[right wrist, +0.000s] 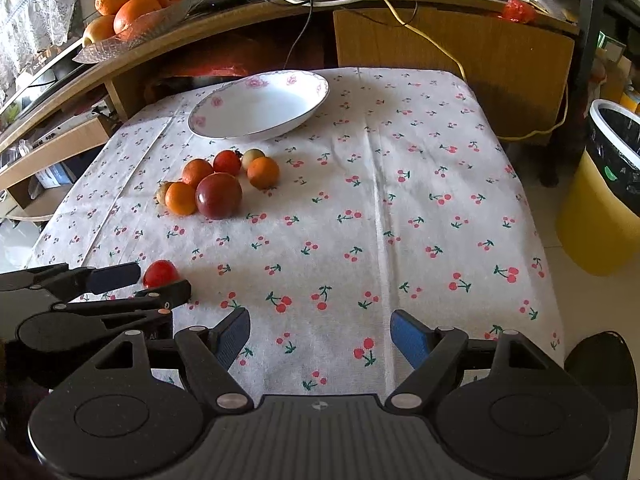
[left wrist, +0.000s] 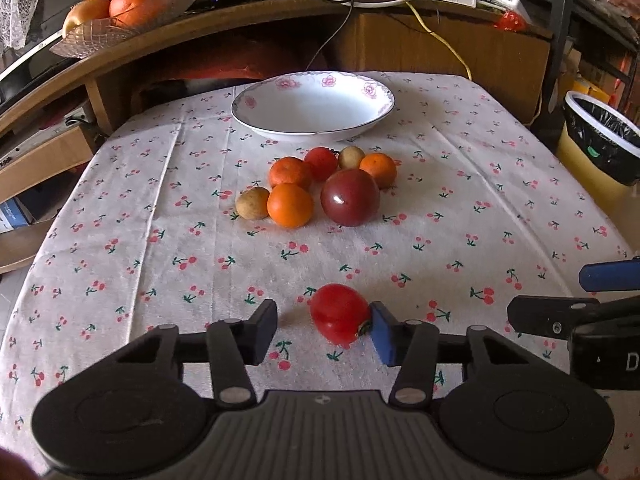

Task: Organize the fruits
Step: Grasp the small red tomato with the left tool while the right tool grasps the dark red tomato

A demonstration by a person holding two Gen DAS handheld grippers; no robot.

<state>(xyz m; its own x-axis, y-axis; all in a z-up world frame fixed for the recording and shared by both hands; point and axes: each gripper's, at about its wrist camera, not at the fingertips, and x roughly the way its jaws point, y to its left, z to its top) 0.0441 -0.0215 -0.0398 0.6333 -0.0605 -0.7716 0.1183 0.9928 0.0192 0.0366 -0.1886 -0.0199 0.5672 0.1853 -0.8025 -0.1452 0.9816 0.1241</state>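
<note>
A small red tomato (left wrist: 340, 320) lies on the cherry-print cloth between the fingers of my left gripper (left wrist: 323, 325), which is open. The tomato touches the right blue pad (left wrist: 382, 336); a gap separates it from the left pad. Farther back sits a cluster: a large dark red fruit (left wrist: 350, 197), three oranges (left wrist: 290, 205), a red tomato (left wrist: 320, 162) and two small brown fruits (left wrist: 252, 203). Behind them stands an empty white floral bowl (left wrist: 312, 108). My right gripper (right wrist: 322, 332) hovers open over bare cloth, holding nothing. From the right wrist, the left gripper (right wrist: 148, 282) straddles the tomato (right wrist: 160, 274).
A glass dish of oranges (left wrist: 108, 4) rests on the wooden desk behind the table, among cables. A yellow bin with a black liner (right wrist: 608, 184) stands off the table's right edge. The right half of the cloth (right wrist: 420, 200) carries no objects.
</note>
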